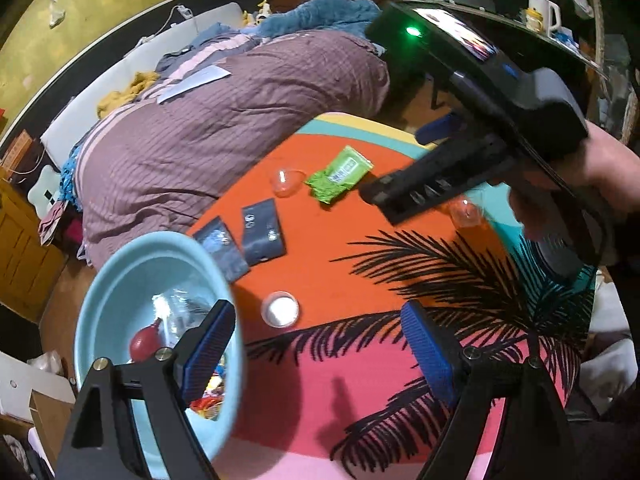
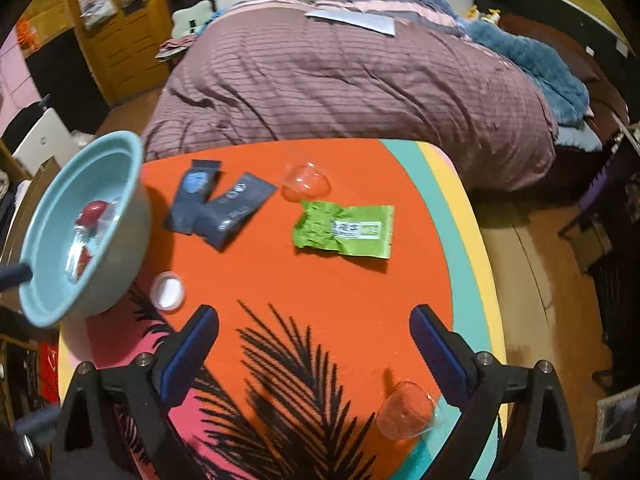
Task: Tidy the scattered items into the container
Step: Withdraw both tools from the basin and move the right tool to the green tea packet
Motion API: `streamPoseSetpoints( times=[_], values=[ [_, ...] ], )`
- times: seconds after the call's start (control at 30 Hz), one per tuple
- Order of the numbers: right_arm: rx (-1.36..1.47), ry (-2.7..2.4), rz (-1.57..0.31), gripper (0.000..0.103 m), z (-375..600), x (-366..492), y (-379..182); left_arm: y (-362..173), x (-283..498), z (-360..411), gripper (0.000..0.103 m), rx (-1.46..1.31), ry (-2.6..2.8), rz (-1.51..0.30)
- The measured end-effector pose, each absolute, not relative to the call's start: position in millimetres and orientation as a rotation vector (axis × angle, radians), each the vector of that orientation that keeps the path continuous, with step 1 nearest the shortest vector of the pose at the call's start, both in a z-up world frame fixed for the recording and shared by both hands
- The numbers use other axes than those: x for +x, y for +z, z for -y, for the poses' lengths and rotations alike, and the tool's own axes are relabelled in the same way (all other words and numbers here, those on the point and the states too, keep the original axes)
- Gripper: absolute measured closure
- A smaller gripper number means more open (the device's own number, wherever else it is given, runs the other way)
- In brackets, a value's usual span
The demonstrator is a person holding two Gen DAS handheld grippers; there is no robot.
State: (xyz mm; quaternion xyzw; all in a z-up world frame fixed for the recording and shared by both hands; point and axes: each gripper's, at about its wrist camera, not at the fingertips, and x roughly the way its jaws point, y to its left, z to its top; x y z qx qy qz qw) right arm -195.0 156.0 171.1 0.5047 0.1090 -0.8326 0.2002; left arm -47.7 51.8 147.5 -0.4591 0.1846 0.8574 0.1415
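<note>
Blue-padded fingers of left gripper [image 1: 318, 354] and right gripper [image 2: 314, 354] stand open, empty, above the worktop [image 2: 352, 280]; green packet [image 2: 346, 230] lies outside the basin [image 2: 132, 216]

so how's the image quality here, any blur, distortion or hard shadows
Left wrist view: the light blue plastic basin and the right claw are motion-smeared, and fisheye bends the bed edge. Right wrist view: sharper; the crumpled green foil packet casts a short hard shadow.

Glossy plastic basin [image 2: 86, 184], crinkled foil packet [image 2: 344, 230], ribbed cloth duvet [image 2: 340, 84].
</note>
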Motion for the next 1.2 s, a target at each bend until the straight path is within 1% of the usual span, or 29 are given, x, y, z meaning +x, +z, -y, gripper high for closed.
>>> streamPoseSetpoints(
  times=[0.2,0.5,0.63,0.77,0.97,1.2],
  values=[
    [1.451,-2.342,-0.260,0.005,-162,-214,160,128,-53,-55,0.015,-1.383,2.457,-0.543],
    [1.496,-2.325,-0.242,0.005,-156,-240,145,108,-73,-69,0.015,-1.471,2.436,-0.544],
    [1.508,-2.315,-0.238,0.005,-156,-250,139,100,-88,-66,0.015,-1.523,2.458,-0.491],
    [1.529,-2.309,-0.253,0.005,-152,-263,133,85,-103,-62,0.015,-1.599,2.468,-0.458],
    [1.567,-2.311,-0.324,0.005,-145,-281,119,68,-120,-60,0.015,-1.692,2.461,-0.426],
    [1.597,-2.292,-0.340,0.004,-140,-295,106,61,-127,-61,0.014,-1.743,2.482,-0.442]
  ],
)
